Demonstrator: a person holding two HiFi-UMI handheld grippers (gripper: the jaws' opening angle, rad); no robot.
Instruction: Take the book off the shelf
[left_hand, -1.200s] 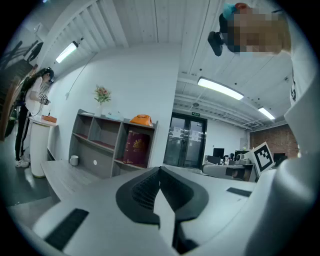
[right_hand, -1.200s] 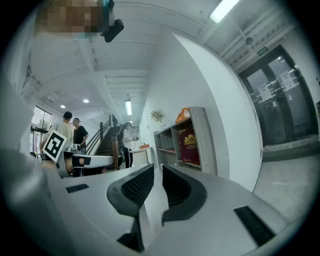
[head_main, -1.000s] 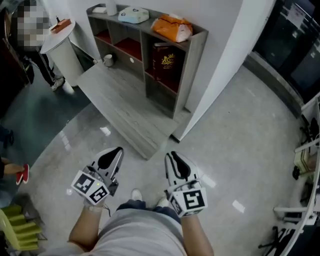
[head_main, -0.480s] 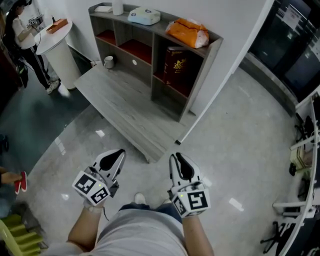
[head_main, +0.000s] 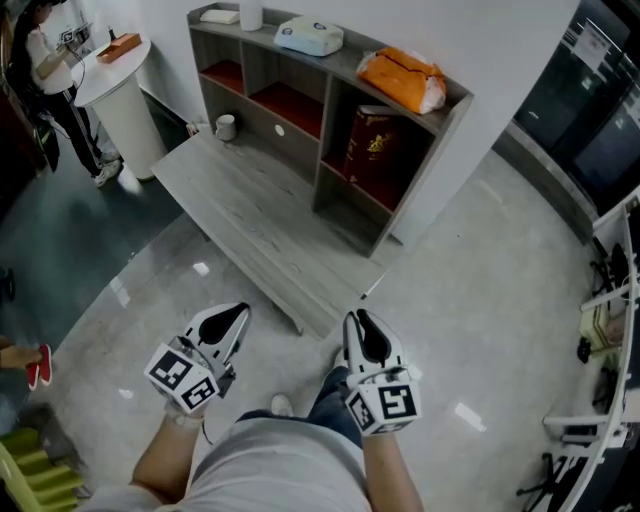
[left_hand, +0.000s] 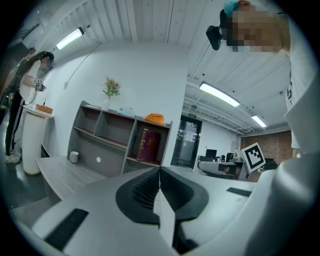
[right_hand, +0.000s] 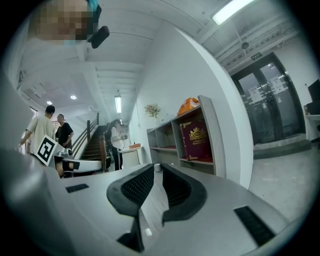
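Two grippers are hovering low in the frame, well apart from the shelf (head_main: 430, 170). We are holding the left gripper (head_main: 233, 313) with its jaws pressed together and the right gripper (head_main: 357, 320) with its jaws slightly apart, empty. We are seeing the dark red book (head_main: 370, 145) standing upright in the shelf's right compartment, upper centre.

Grey shirt (head_main: 290, 472), blue jeans (head_main: 328, 395); white hand-held grippers (head_main: 236, 313) (head_main: 352, 318) (black-and-white marker cubes (head_main: 183, 375) (head_main: 385, 403)).
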